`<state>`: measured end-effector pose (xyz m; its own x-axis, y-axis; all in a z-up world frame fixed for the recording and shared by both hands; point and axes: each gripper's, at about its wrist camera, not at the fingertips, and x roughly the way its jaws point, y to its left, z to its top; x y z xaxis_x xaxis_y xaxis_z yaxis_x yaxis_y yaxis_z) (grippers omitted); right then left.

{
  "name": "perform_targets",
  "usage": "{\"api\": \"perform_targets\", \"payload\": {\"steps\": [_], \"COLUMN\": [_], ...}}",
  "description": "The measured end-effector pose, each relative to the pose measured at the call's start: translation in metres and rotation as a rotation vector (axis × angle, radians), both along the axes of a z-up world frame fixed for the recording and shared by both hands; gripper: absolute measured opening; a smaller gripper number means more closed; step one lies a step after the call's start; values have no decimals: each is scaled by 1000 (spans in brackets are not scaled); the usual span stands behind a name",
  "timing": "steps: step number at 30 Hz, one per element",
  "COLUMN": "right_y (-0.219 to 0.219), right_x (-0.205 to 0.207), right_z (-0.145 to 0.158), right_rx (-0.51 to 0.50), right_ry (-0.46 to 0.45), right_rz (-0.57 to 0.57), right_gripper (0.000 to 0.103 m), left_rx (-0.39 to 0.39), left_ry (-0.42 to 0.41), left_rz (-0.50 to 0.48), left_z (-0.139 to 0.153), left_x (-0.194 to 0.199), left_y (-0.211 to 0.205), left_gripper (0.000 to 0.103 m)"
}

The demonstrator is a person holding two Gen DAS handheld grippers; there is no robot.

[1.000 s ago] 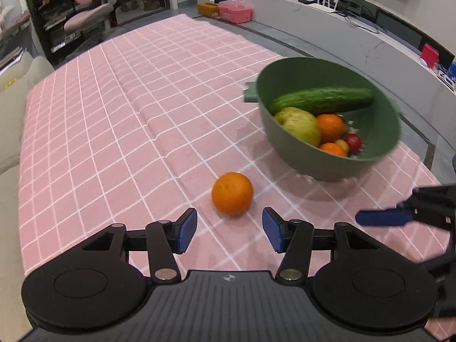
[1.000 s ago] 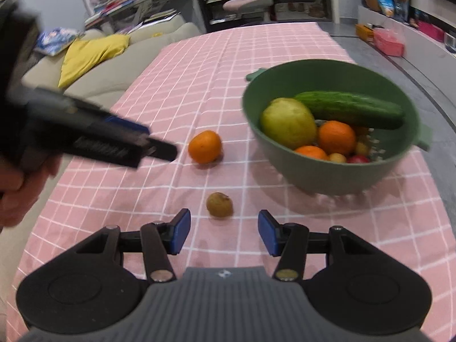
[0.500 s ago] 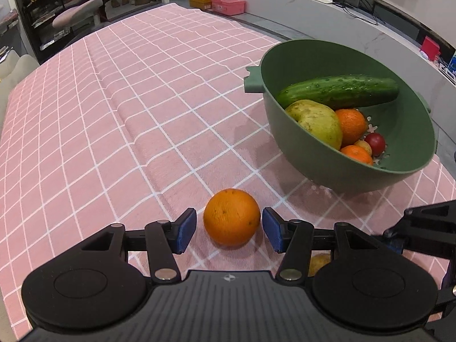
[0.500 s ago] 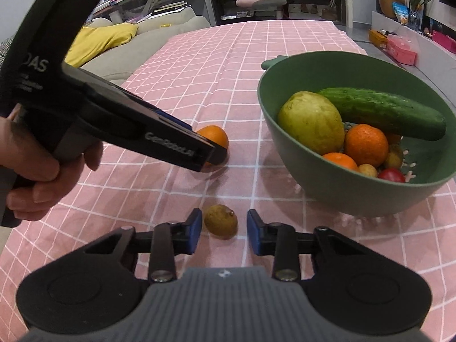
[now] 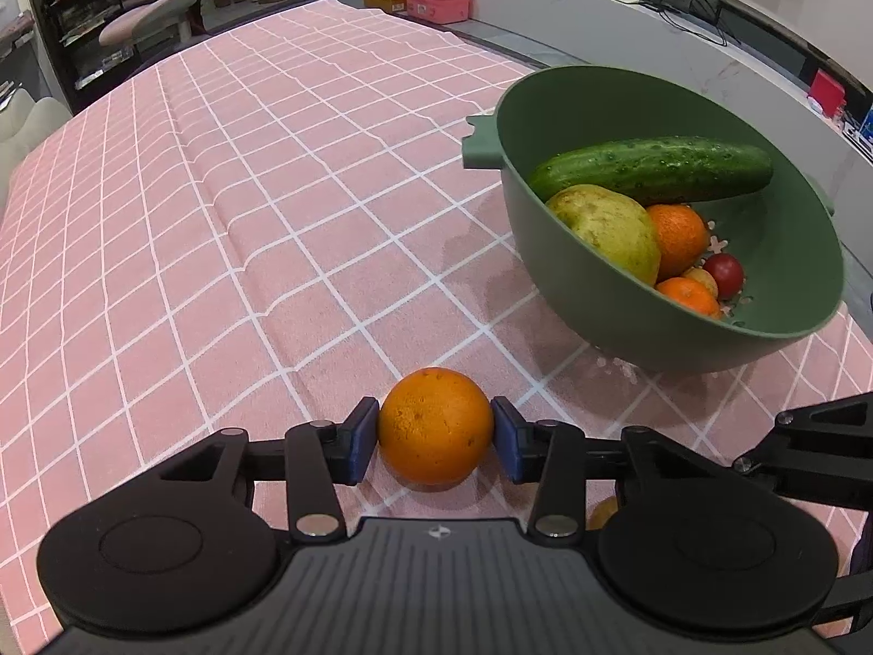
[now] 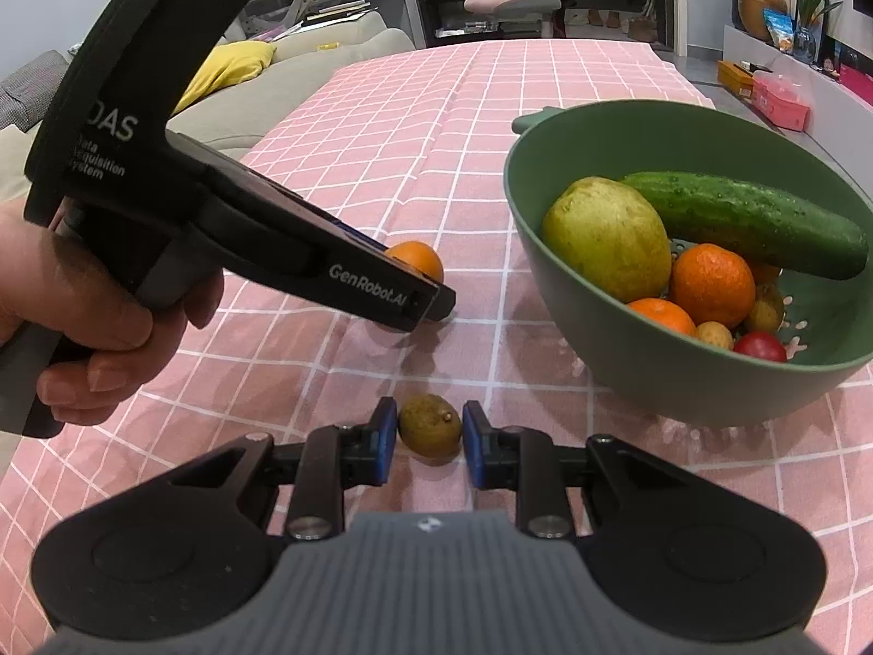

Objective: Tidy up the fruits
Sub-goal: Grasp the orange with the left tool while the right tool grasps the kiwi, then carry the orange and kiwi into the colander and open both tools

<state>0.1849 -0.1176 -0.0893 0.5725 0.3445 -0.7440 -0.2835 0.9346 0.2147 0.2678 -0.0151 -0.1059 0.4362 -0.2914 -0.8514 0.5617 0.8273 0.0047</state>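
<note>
On the pink checked tablecloth [image 5: 229, 229], my left gripper [image 5: 435, 439] is closing on the orange [image 5: 435, 426]; my right gripper [image 6: 429, 431] clamps the small brown fruit [image 6: 429, 424]. Pickup step. Next: lift both into the green colander [image 6: 644, 376], clearing its rim.

Your tabletop [image 5: 229, 251]: pink checked cloth, matt, creased. Colander [image 5: 785, 251]: smooth matt green plastic. Orange [image 5: 435, 426]: pitted, slight sheen. Cucumber [image 5: 655, 166]: bumpy, glossy. Your left hand-held gripper [image 5: 435, 439]: matt black plastic, metal pins.

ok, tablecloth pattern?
Pink tablecloth with a white grid of squares; clearest in the left wrist view.
</note>
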Motion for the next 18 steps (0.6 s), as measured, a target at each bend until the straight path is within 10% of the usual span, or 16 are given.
{"api": "perform_targets", "payload": {"steps": [18], "right_y": [-25], "right_x": [-7], "right_z": [82], "right_rx": [-9], "right_ry": [-145], "right_rz": [108], "right_gripper": [22], "left_rx": [-72], "left_ry": [-145], "left_rz": [-6], "left_z": [109], "left_x": [-24], "left_y": [-4], "left_gripper": [50]}}
